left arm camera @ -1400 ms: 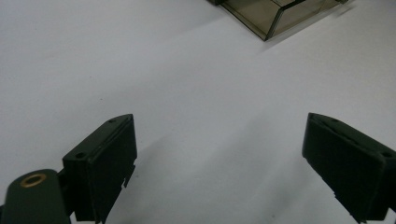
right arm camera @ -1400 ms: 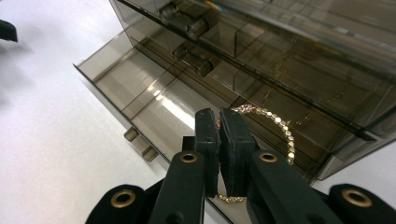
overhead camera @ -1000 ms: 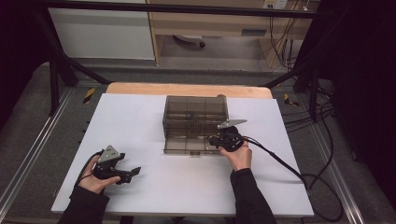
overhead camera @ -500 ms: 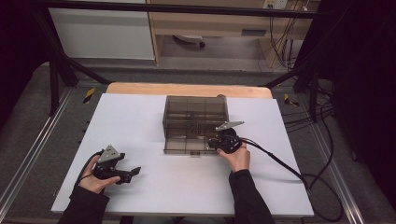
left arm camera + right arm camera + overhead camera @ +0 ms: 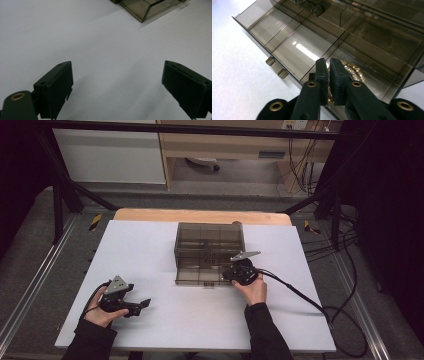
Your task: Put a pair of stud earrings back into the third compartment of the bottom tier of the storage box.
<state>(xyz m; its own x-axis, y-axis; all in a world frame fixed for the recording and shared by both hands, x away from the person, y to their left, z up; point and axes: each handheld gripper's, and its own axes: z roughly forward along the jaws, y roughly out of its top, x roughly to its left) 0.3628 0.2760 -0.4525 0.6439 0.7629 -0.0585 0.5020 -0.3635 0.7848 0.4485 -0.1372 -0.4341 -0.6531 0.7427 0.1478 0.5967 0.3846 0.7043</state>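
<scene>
A smoke-tinted, see-through plastic organiser box (image 5: 210, 251) with a grid of compartments stands toward the far middle of the white-topped bench (image 5: 150, 250), and its shallow divided drawer (image 5: 287, 35) is pulled out toward the person. The right tongs (image 5: 329, 62) hang over the drawer's near right corner, above a compartment holding small brass-coloured pieces (image 5: 352, 70); the jaws stand almost together with only a thin slit between them, and whether anything is pinched there cannot be told. In the high view the right tongs (image 5: 235, 270) sit at the box's front right edge, the hand just behind them. The left tongs (image 5: 142, 304) rest well left of the box and nearer the person, low over bare bench; in the left gripper view these tongs (image 5: 117, 82) stand wide apart with nothing between them, the box's corner (image 5: 147, 7) far ahead.
</scene>
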